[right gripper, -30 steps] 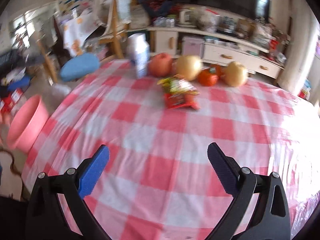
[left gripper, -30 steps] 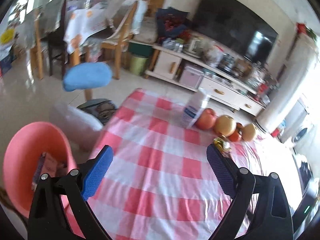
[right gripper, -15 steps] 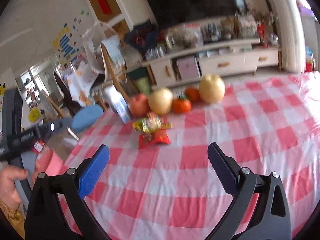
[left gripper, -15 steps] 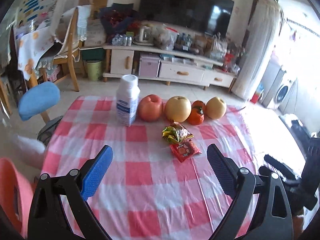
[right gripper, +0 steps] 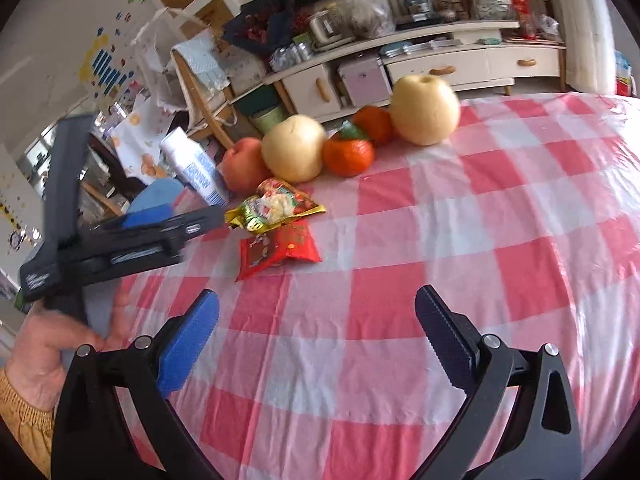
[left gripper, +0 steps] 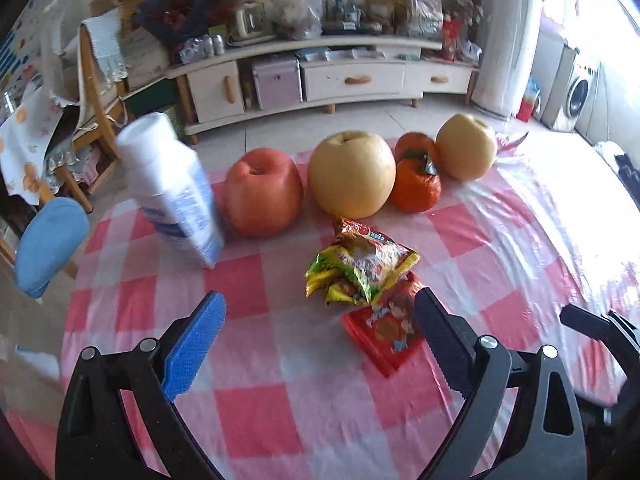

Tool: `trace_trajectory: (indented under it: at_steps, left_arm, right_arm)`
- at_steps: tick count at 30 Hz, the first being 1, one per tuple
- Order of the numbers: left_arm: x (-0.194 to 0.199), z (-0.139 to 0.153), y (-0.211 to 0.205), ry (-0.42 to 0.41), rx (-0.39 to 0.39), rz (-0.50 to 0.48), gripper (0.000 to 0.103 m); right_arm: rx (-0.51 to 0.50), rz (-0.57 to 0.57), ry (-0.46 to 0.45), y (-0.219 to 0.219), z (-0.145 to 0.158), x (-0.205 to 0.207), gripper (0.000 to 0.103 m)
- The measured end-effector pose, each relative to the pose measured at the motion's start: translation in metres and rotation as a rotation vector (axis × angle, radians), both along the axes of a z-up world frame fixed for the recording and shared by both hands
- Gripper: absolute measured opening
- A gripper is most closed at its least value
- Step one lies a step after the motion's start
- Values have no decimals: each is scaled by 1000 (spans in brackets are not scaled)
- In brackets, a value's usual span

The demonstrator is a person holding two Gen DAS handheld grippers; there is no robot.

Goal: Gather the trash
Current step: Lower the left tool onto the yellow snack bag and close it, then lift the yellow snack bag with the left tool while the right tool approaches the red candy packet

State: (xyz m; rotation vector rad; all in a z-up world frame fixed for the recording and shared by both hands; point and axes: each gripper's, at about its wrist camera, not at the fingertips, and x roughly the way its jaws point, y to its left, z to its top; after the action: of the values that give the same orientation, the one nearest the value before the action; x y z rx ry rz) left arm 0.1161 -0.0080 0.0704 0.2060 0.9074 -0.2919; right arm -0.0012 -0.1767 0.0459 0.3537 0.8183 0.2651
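Closing on the wrappers [left gripper: 362, 270] at 12 o'clock mid-worktop [left gripper: 256, 416], left tongs [left gripper: 320, 344] and right tongs [right gripper: 316, 336] wide open, empty; risk: snagging cloth or bumping the pear [left gripper: 352, 174].

wrappers: 2 — yellow-green wrapper [left gripper: 362, 268] and red wrapper [left gripper: 386, 330], both ahead of your left fingers | pears: 2 — big pear [left gripper: 352, 174], far pear [left gripper: 466, 147] | apple [left gripper: 262, 192]: 1 | tangerines: 2 — front tangerine [left gripper: 416, 186], rear tangerine [left gripper: 414, 145] | white bottle [left gripper: 176, 184]: 1
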Motion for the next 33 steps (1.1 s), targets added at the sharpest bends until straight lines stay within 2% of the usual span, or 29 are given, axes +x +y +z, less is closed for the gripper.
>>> trace_trajectory:
  at_steps: [4, 9, 13, 14, 17, 19, 23, 25, 33]
  left_arm:
    - [18, -14, -12, 5, 19, -25, 94]
    - [35, -17, -21, -5, -16, -34, 94]
    - [46, -27, -31, 7, -24, -45, 94]
    - [49, -28, -33, 10, -29, -45, 93]
    - [54, -36, -37, 35, -33, -56, 74]
    - [55, -40, -39, 47, -42, -73, 67]
    - [55, -42, -40, 44, -60, -87, 62]
    - [55, -43, -35, 60, -84, -81, 50]
    - [52, -43, -11, 121, -197, -47, 42]
  right_arm:
    - [-56, 38, -7, 16, -3, 9, 99]
    - [-68, 75, 11, 24, -13, 22, 97]
    - [-75, 92, 24, 26, -20, 31, 85]
    - [-78, 96, 31, 26, -22, 34, 85]
    - [-78, 110, 38, 29, -26, 41, 84]
    - [-69, 119, 41, 32, -28, 45, 84]
    - [-52, 140, 42, 37, -28, 51, 84]
    - [-55, 150, 40, 40, -26, 53, 84]
    - [-115, 192, 31, 58, -28, 60, 80]
